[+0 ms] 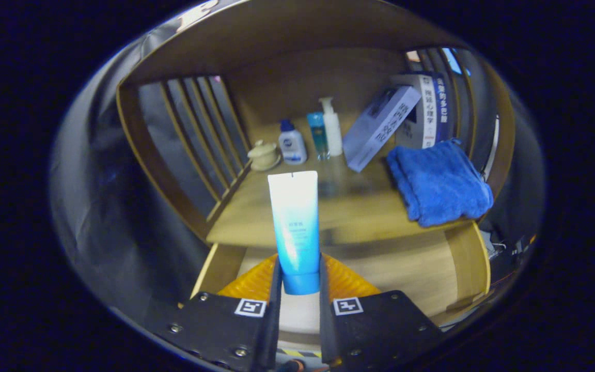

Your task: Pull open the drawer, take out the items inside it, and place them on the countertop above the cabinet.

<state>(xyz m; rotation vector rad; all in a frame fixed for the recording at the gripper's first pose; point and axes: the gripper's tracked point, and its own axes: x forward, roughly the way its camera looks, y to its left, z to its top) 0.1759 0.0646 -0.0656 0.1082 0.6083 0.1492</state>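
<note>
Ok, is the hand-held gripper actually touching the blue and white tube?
Touching. The gripper view shows both fingers of the hand-held gripper pressed against the tube near its blue cap end, no gap either side.

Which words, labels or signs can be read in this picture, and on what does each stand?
Tube, clamped in the hand-held gripper: small print, too blurred to read.
Box: print too blurred.
Book spines: characters too small to read.
Bottles: labels too small.
Square markers on the gripper: patterns, no words.

Wooden shelf nook, dimly lit.
You face a slatted side panel [194, 139] at 10 o'clock, back panel [297, 82] at 12, dark booth cloth [101, 206] beyond.
</note>
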